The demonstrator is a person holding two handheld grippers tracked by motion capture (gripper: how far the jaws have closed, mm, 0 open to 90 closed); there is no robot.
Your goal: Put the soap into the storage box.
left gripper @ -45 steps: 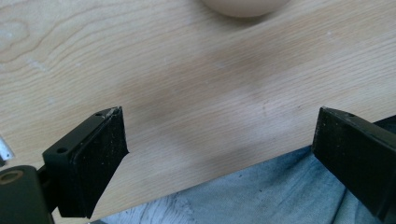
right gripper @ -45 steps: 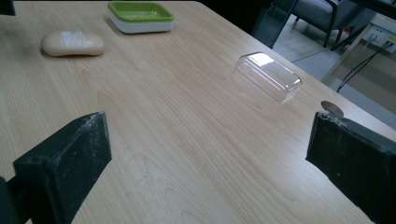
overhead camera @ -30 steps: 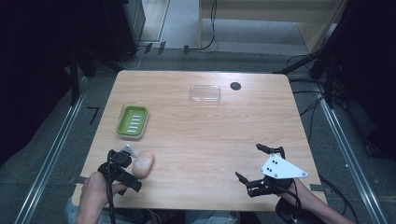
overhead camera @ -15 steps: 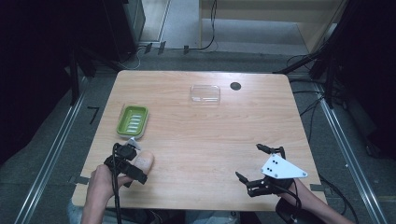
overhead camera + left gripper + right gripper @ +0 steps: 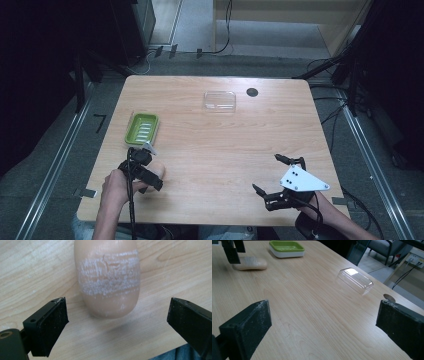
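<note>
The bar of soap lies flat on the wooden worktop, at its front left, just in front of the green soap dish; the left gripper hangs over it with its fingers spread wide, one on each side of the near end and neither touching it. Closing this far out on the rounded end is risky, I judge; the tapered tip could squirt forward from between the flat pads, or the bar could spin on the smooth wood; a low approach might also scrape the worktop.

The soap is a tan, rounded oblong, matte, with a whitish dried crust in bands across its top; it looks hard but slippery. The dish is glossy green with a ribbed floor and a paler base. A clear plastic lid, thin and shiny, sits well apart toward the back, near a small dark disc. The right gripper rests at the front right, fingers wide and empty.
</note>
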